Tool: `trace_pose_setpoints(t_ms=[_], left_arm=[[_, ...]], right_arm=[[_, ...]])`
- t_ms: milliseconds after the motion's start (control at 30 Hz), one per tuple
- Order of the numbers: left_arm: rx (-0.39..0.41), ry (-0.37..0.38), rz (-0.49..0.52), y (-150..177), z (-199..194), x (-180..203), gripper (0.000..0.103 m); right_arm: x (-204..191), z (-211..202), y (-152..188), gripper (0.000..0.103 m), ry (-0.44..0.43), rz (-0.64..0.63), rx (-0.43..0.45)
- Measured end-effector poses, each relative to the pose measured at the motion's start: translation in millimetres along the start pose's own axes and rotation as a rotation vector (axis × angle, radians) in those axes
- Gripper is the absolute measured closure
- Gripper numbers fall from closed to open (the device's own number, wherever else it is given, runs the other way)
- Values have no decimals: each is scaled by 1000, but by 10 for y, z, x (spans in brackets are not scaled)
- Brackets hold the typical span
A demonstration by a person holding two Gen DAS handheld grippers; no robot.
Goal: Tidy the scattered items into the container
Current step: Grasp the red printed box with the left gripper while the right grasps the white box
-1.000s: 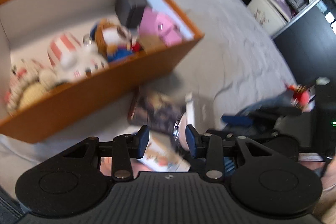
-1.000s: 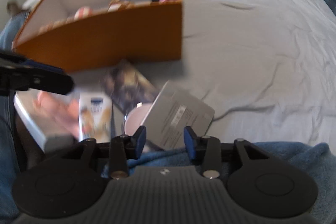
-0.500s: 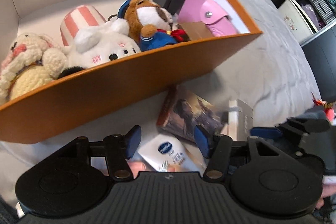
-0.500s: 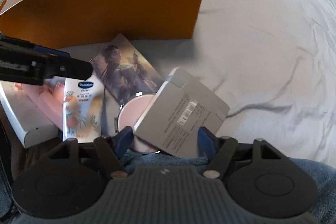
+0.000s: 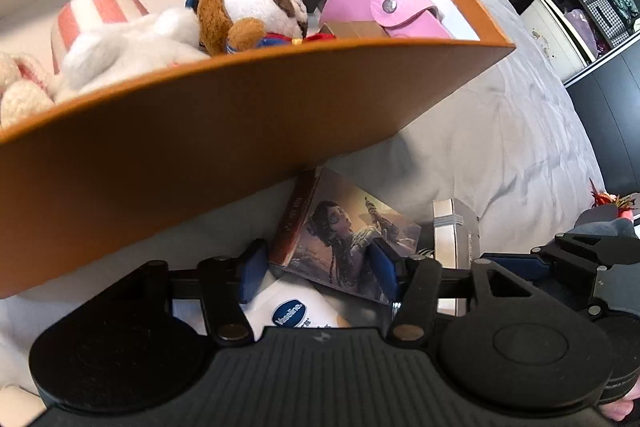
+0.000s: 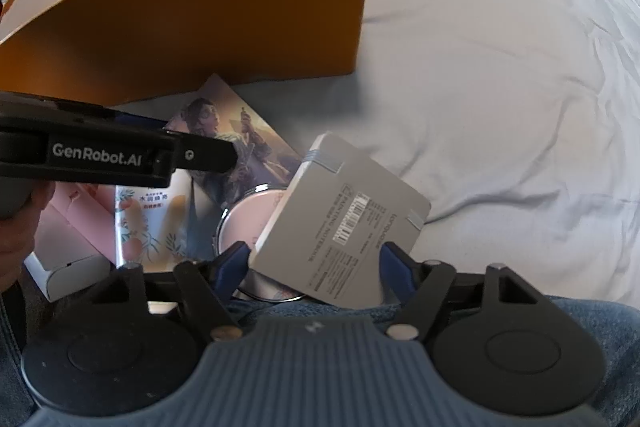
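An orange box (image 5: 200,155) on the grey bed holds plush toys (image 5: 248,11) and a pink pouch (image 5: 384,7). In front of it lies an illustrated book (image 5: 344,227), with my left gripper (image 5: 318,267) low over it. Its jaws are closing with the book between them, and the pads show no clear press. A Vaseline tube (image 5: 296,311) lies just beneath. My right gripper (image 6: 316,261) straddles a grey box (image 6: 344,219). Its jaws are closing too, and small gaps show at the pads. The grey box leans on a round pink compact (image 6: 248,215).
A white and pink carton (image 6: 68,227) lies left of the tube (image 6: 148,223). One of the left gripper's fingers (image 6: 208,157) crosses the right wrist view above the book (image 6: 224,123). A person's jeans (image 6: 580,319) fill the near edge. Grey sheet (image 6: 500,87) spreads right.
Both grippers have sunk toward the items in front of the orange box, and both jaws stand wider than a second ago. The left jaws have narrowed slightly since half a second ago.
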State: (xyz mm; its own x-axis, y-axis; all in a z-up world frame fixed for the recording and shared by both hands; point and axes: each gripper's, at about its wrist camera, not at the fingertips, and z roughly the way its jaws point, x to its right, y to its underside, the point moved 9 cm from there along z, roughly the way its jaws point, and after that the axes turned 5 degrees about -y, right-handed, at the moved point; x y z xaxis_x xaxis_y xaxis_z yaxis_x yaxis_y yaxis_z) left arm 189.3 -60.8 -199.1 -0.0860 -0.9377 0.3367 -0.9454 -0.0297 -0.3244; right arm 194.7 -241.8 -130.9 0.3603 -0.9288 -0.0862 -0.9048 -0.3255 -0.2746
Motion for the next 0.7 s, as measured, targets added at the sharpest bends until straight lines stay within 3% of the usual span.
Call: trace_pose_setpoints(t_ms=[200, 400, 500, 700], left_arm=[[14, 30, 28, -21, -153, 67, 58], [52, 88, 69, -49, -375, 286, 63], [56, 95, 110, -42, -437, 428, 68], [78, 37, 249, 33, -447, 713, 71]], right_arm=[[-38, -149, 27, 51, -19, -7, 23], [88, -456, 7, 72, -49, 32, 57], [163, -552, -43, 72, -33, 43, 68], [204, -560, -22, 72, -4, 64, 93]])
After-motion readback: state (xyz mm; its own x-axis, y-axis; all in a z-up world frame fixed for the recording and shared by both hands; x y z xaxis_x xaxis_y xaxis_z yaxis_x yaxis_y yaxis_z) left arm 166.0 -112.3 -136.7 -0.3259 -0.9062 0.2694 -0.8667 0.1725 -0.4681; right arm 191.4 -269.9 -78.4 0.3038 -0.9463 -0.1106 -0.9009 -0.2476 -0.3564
